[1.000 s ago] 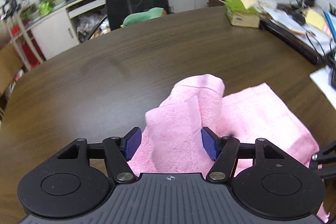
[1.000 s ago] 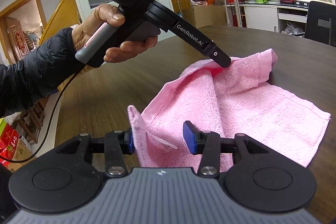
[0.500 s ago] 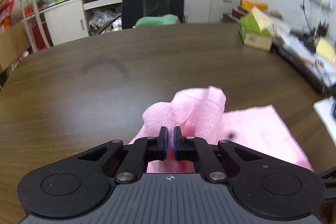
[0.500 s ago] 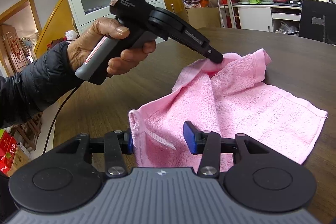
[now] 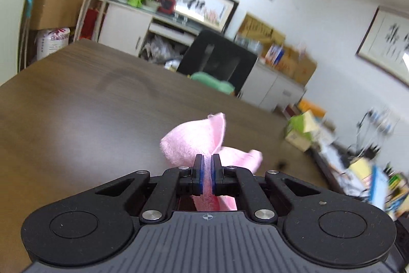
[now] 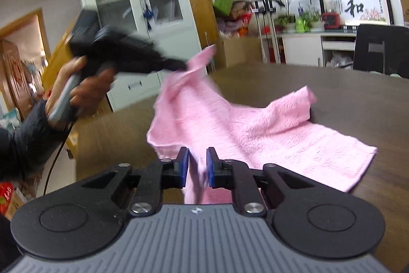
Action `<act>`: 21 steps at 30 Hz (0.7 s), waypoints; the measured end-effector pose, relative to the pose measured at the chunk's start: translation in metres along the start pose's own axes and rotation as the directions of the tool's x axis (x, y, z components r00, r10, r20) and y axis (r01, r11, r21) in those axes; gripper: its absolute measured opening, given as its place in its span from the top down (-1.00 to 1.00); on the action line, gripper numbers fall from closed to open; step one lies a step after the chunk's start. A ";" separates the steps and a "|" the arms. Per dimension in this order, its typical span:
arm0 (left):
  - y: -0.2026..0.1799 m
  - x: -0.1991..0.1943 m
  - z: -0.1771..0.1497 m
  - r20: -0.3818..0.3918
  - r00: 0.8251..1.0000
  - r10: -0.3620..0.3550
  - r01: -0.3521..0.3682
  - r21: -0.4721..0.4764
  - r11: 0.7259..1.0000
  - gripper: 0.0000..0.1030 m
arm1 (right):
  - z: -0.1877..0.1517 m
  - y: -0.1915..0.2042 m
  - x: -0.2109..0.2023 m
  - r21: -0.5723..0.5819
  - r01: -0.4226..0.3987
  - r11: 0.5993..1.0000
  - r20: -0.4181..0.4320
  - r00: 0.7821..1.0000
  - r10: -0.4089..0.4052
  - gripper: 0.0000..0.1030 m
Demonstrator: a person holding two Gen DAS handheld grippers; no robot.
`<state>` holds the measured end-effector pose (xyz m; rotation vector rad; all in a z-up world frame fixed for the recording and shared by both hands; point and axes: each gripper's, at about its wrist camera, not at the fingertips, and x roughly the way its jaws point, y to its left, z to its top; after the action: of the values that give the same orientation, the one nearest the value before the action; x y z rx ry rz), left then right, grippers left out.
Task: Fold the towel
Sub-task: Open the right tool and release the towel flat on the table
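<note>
A pink towel point(image 6: 255, 129) lies partly on the dark wooden table point(image 6: 358, 99). Its left corner is pulled up off the table. My left gripper point(image 6: 182, 67), held by a person's hand point(image 6: 87, 91), is shut on that raised corner. In the left wrist view the left gripper point(image 5: 207, 168) pinches a thin fold of the towel point(image 5: 194, 140), which bunches beyond the tips above the table point(image 5: 89, 119). My right gripper point(image 6: 197, 165) is closing on the towel's near edge. The cloth fills the narrow gap between its blue pads.
A black office chair point(image 5: 217, 60) stands at the table's far side. A green tissue box point(image 5: 301, 129) and piled papers and cables point(image 5: 370, 170) crowd the table's right end. A glass-door cabinet point(image 6: 138, 17) stands behind the left hand.
The left gripper shut on the towel's corner, then swung it up and to the left. The right gripper's jaws narrowed onto the near edge and lifted it slightly.
</note>
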<state>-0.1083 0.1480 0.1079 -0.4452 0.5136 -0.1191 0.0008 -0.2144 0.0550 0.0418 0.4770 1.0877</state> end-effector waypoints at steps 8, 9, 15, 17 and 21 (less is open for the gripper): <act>0.012 -0.079 -0.057 0.035 0.997 0.068 -0.070 0.057 0.996 0.75 | -0.016 0.006 -0.031 0.017 -0.006 1.000 -0.058 0.998 0.007 0.55; 0.015 -0.084 -0.058 0.040 0.996 0.076 -0.078 0.054 0.995 0.74 | -0.017 0.005 -0.035 0.036 -0.007 0.999 -0.050 0.999 0.009 0.55; 0.007 -0.063 -0.041 0.023 0.996 0.092 -0.094 0.194 0.976 0.40 | 0.002 -0.015 -0.046 0.192 0.071 0.979 0.046 0.996 -0.082 0.36; -0.003 -0.038 -0.040 -0.011 0.994 0.107 -0.101 0.255 0.962 0.35 | 0.007 -0.019 -0.037 0.206 0.141 0.968 0.022 0.989 -0.149 0.08; -0.018 0.020 -0.043 -0.117 0.988 0.103 -0.057 0.345 0.937 0.31 | 0.011 -0.015 0.004 0.130 0.339 0.932 -0.147 0.936 -0.320 -0.16</act>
<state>-0.1127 0.1108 0.0738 -0.0765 0.6284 -0.1563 0.0195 -0.2163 0.0595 0.0279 0.6536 0.7228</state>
